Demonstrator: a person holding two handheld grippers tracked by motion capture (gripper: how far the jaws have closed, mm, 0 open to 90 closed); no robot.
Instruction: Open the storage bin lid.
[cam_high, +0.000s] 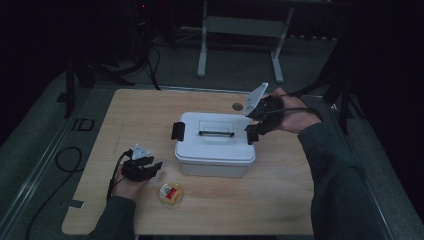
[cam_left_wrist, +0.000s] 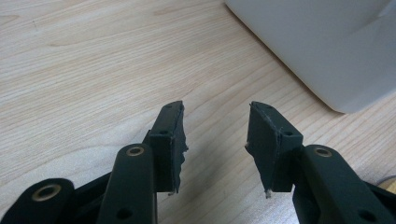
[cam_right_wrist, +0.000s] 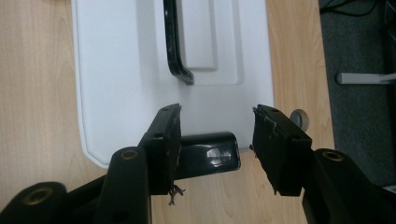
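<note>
White storage box (cam_high: 215, 145) sits centre frame on the table (cam_high: 140, 110), lid on. Right gripper (cam_high: 253, 133) stands at its right-end black latch (cam_right_wrist: 210, 161); jaws wide, straddling the latch, pads not pressing. Left gripper (cam_high: 156, 166), lower left, jaws half open and empty. Recommendation: centre the latch between the pads before closing, then pull squarely outward; the left-end latch (cam_high: 178, 130) appears outstanding.

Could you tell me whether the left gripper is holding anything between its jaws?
No, the left gripper has only bare wooden table between its open jaws.
</note>
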